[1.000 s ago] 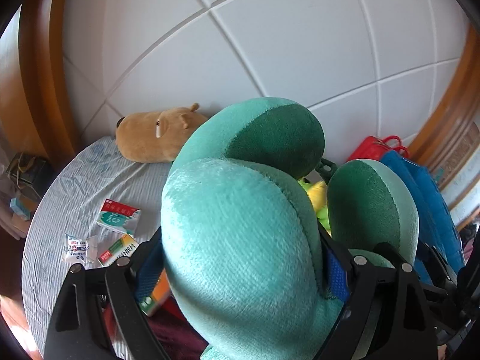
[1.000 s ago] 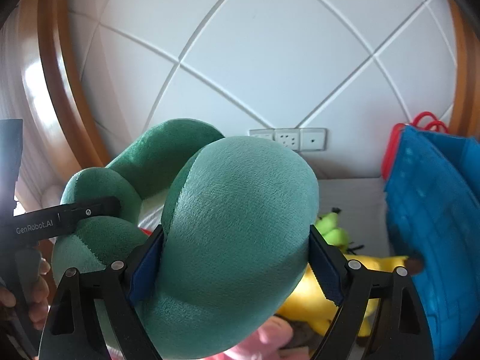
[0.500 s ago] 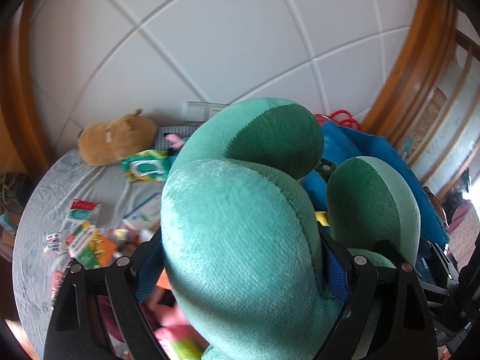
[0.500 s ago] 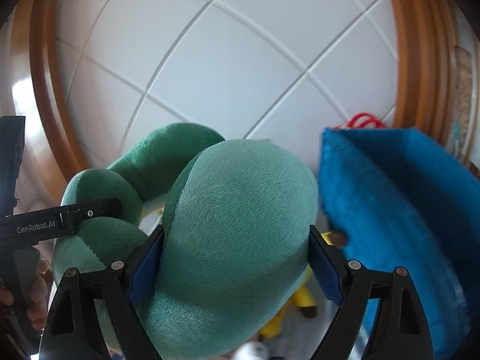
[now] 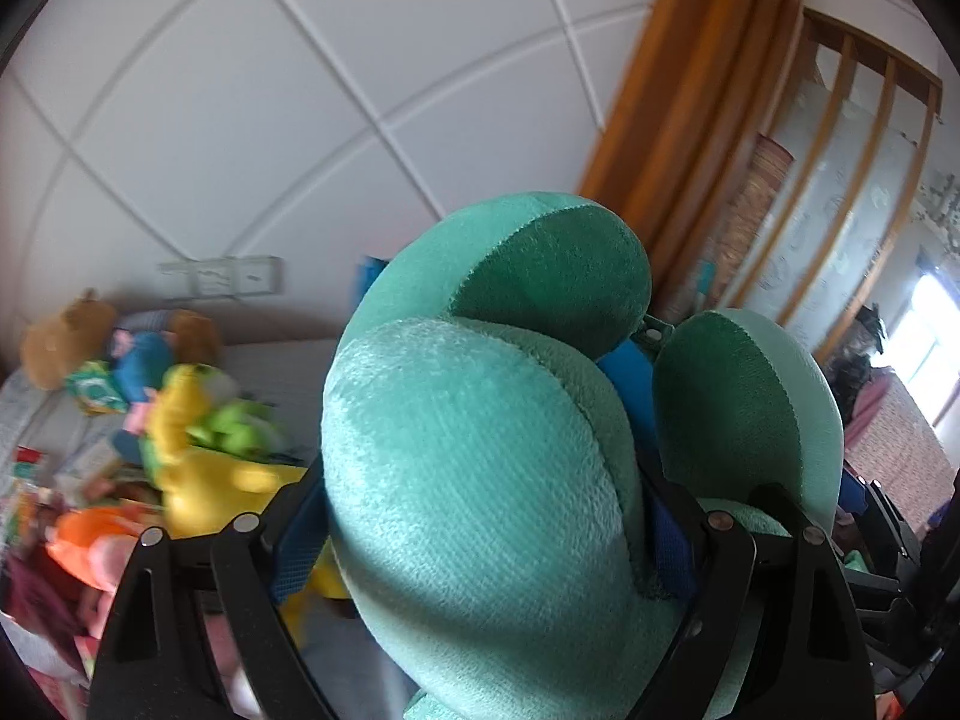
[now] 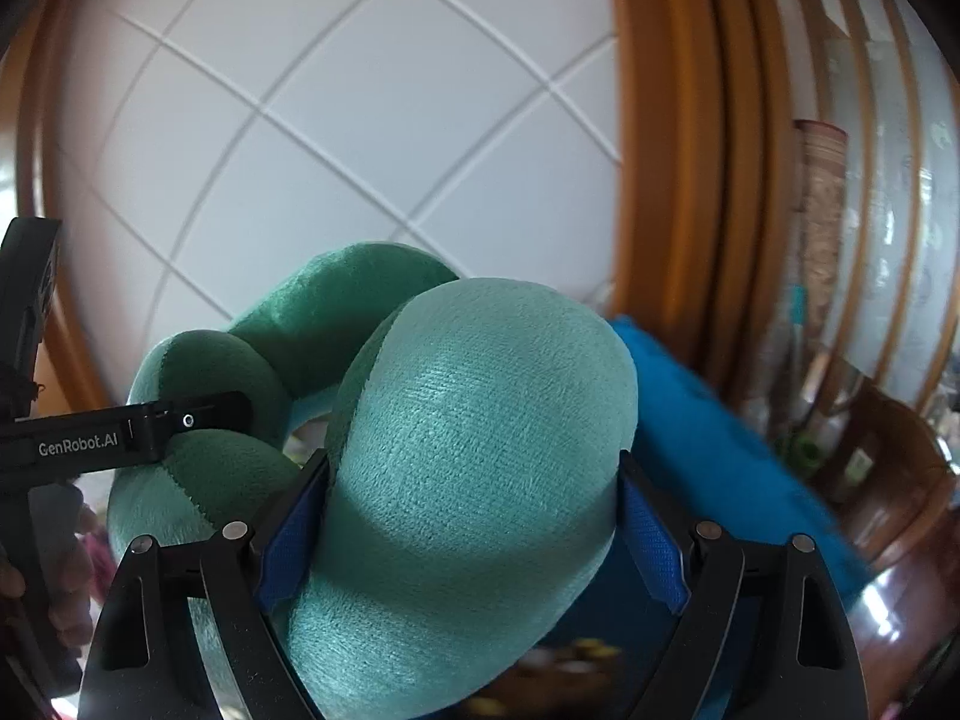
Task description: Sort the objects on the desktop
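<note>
While gripped, green neck pillow between both grippers' fingers

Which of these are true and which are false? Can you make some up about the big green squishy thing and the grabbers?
1. Both grippers squeeze the green plush pillow. True: the left gripper and the right gripper each clamp a lobe.
2. The pillow is red. False: it is light and dark green.
3. A blue bag sits right of the pillow in the right wrist view. True.
4. The yellow plush toy is inside the left gripper. False: it lies behind, on the table.
</note>
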Tool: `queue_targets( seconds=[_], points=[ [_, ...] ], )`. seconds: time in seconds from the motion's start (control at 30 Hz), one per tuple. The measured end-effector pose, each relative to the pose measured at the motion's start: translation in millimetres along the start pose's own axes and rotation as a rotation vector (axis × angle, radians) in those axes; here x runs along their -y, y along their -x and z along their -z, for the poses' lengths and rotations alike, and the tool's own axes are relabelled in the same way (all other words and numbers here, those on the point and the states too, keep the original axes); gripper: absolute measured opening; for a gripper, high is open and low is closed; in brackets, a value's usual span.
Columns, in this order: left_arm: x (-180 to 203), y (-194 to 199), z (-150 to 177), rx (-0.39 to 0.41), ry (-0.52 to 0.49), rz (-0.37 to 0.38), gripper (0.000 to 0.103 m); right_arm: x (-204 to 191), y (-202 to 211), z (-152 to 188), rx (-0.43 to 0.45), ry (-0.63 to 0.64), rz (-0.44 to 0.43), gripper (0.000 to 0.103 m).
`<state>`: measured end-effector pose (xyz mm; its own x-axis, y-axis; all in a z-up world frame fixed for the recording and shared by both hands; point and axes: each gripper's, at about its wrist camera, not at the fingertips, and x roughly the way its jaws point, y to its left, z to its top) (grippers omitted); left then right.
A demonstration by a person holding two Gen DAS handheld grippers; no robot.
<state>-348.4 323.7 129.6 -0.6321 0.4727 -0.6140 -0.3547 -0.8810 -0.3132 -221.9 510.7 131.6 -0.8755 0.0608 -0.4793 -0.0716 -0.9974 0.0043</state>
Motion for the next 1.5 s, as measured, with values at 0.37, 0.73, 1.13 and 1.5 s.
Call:
queue_targets(
  seconds=[0.37, 0.73, 1.13, 1.5],
  points=[
    [103.5, -90.9, 27.3, -0.144, -0.059, -0.011, 0.089, 115.8, -21.2, 47.1, -0.107, -0.067, 0.03, 0.088],
    [117.8, -138.6, 45.4, -0.247, -0.128, -0.101, 0.101, 165.8, -58.1, 73.1, -0.156, -0.122, 0.045, 0.098],
    [127.4, -78.2, 70.0, -0.122, -0.23, -0.17, 0.103, 169.4, -48.0, 85.7, -0.195, -0.122, 0.046, 0.102],
    [116.2, -19.4, 109.5, -0.047, -0.232, -0.228, 0.103, 121.7, -18.4, 90.5, -0.186, -0.069, -0.026, 0.102]
  ],
)
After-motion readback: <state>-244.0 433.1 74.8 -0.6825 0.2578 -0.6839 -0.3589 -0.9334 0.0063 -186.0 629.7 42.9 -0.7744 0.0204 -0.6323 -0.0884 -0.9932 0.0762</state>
